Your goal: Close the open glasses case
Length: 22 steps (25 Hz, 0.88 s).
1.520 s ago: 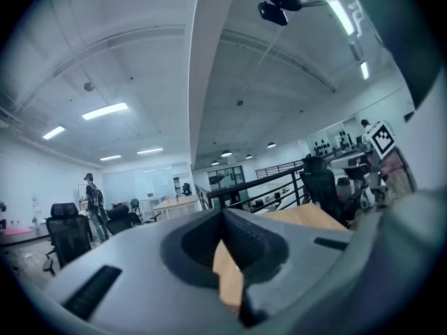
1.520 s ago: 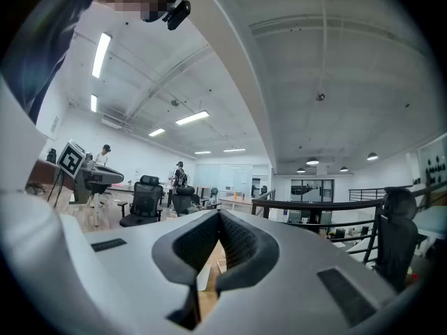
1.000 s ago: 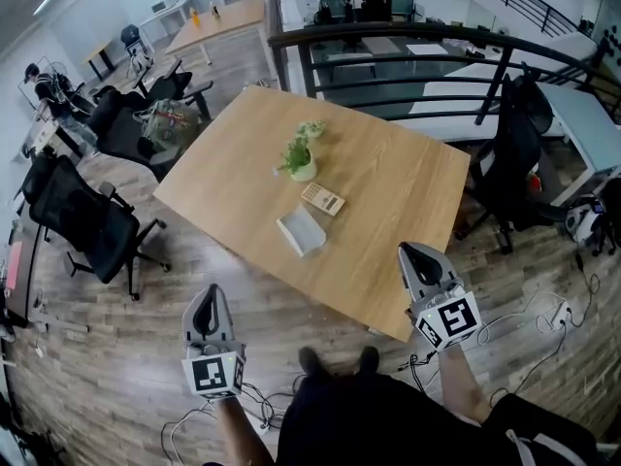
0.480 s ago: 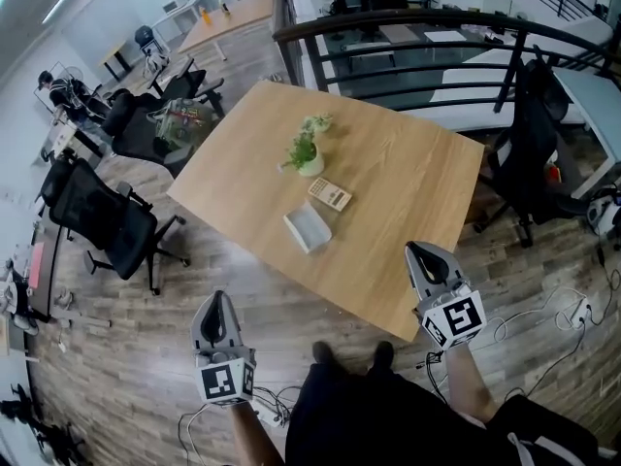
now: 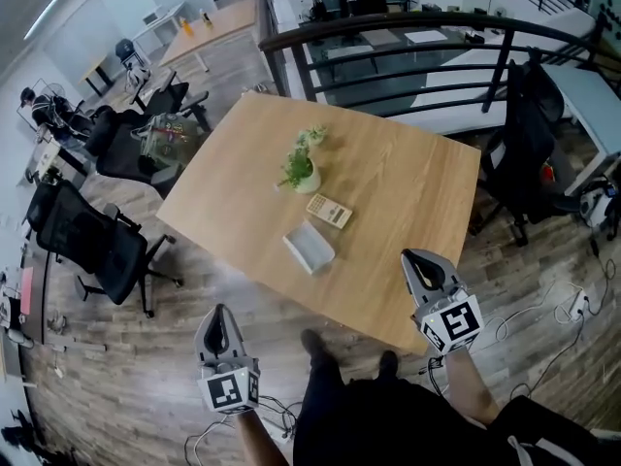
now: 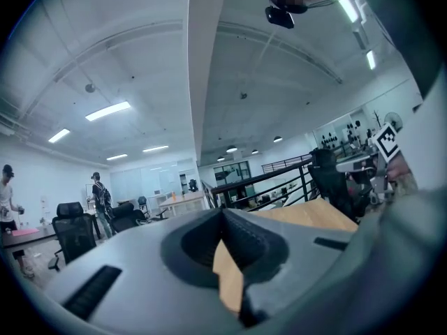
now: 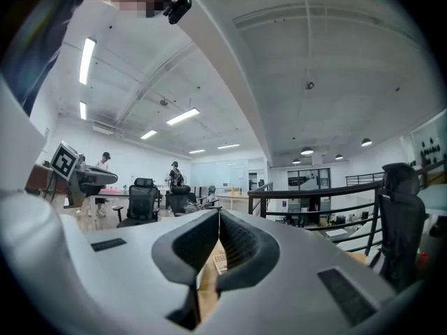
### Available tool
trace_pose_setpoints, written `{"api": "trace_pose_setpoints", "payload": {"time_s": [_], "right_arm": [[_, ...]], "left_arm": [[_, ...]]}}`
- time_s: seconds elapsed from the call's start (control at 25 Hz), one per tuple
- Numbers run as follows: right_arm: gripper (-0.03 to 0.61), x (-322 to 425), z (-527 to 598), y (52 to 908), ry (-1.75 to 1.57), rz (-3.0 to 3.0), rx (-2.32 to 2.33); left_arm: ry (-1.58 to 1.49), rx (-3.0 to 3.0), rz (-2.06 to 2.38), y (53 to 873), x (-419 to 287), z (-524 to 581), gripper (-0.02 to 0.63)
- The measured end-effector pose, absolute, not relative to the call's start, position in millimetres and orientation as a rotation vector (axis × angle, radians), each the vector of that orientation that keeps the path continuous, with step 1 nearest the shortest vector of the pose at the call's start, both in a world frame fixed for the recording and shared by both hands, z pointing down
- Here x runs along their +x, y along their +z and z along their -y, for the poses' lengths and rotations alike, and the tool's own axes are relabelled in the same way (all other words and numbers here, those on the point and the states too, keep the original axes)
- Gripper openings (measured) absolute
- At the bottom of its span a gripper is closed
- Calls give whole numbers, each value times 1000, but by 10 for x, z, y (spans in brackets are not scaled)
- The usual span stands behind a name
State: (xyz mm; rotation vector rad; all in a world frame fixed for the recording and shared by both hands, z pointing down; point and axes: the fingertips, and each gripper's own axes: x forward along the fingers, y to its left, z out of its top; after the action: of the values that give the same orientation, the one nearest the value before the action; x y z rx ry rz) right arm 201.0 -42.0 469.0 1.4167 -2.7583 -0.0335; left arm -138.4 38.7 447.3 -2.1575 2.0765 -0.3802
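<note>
The open glasses case, pale grey, lies on the wooden table near its front edge. Just behind it is a tan calculator, and further back a small potted plant. My left gripper hangs over the floor in front of the table, well short of the case, jaws shut on nothing. My right gripper hovers over the table's front right corner, to the right of the case, also shut and empty. In the left gripper view the jaws meet with the tabletop beyond; the right gripper view shows shut jaws too.
Black office chairs stand left of the table, and another stands at its right. A dark railing runs behind it. Cables lie on the wooden floor at right. The person's feet stand close to the table's front edge.
The left gripper has sunk lower in the head view and the right has drifted slightly down. The table has shifted a little in view. Both jaws stay shut.
</note>
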Motion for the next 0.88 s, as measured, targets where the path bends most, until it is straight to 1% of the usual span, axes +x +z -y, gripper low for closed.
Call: {"api": "trace_pose_setpoints", "payload": {"time_s": [0.16,0.24,0.36,0.48,0.68,0.88], "right_arm": [[15,1696,698,4628,-38,2707,1463],[15,1547,830,4602,-23,2692,1487],[15,1348,985,4616,-18,2667,1491],[15,1264,1087,4630,-7,2642,1517],[15,1142,1208,4638,6,2595,1540],[15,847,1359,4577,43,2574,1548]], "left_arm": [[-308,-2229,-2050,4509,-1695,39,0],[-332,-2257,-1982,4518,-1794,268,0],[-378,-2330,-1855,4531,-1785,531,0],[-287,-2452,-1847,4555,-1764,678,-1],[-236,-2491,-1834,4712,-1902,880,0],[-231,-2618,-1759,4779,-2115,1087,0]]}}
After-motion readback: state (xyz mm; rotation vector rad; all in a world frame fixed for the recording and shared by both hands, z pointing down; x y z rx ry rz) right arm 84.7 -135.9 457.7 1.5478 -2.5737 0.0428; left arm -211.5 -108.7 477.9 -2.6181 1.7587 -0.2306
